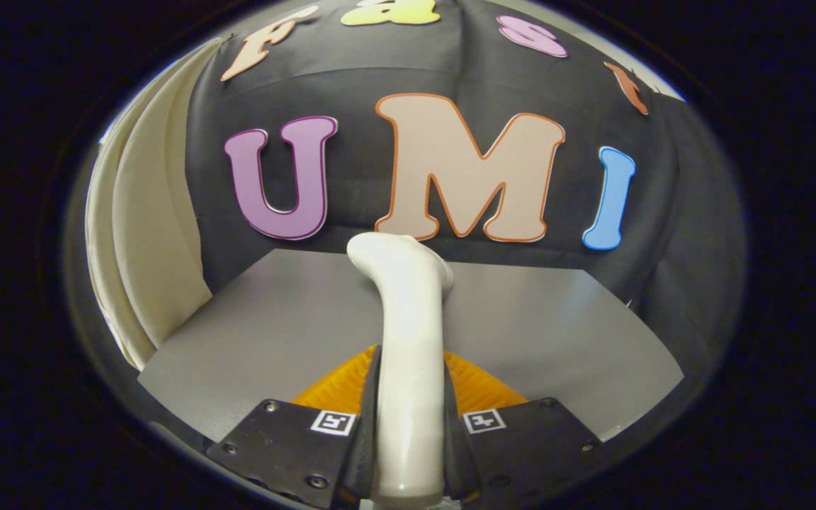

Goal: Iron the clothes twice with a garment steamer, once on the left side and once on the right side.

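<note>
Steamer (408, 333) clamped between gripper (408, 418) fingers, head pointing ahead.

— Item: gripper (408, 397). Condition?
— Two fingers (369, 425), closed on the handle of the steamer (408, 333), one pressing each side.
— Pose?
— Fingers run forward from the near edge, level with each other; the handle rises upright between them and bends off beyond the tips.
— Markings?
— One small square tag on each finger mount, both facing up.
</note>
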A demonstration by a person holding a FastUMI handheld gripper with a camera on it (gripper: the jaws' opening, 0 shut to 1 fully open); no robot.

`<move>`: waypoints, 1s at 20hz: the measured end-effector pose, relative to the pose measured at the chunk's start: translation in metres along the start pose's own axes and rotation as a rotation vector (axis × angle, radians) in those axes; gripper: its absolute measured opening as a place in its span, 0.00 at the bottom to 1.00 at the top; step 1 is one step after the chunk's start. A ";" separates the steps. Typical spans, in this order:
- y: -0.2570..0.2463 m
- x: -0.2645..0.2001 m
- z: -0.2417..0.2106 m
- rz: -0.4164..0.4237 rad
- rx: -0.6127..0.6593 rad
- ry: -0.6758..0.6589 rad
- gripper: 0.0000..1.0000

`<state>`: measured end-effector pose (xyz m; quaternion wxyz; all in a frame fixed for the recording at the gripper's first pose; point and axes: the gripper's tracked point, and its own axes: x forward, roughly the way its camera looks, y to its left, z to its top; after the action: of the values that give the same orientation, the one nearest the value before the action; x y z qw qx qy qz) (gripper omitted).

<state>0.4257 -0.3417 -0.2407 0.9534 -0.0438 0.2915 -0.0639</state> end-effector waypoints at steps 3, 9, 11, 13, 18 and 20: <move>0.005 -0.013 0.005 0.027 0.024 -0.007 0.38; 0.027 -0.071 0.008 0.119 0.100 -0.075 0.36; 0.036 -0.097 0.011 0.138 0.127 -0.099 0.36; 0.042 -0.122 0.013 0.138 0.144 -0.118 0.36; 0.080 -0.190 0.012 0.117 0.186 -0.162 0.36; 0.103 -0.221 0.008 0.096 0.177 -0.179 0.36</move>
<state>0.2583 -0.2066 -0.1250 0.9777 0.0491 0.2001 -0.0398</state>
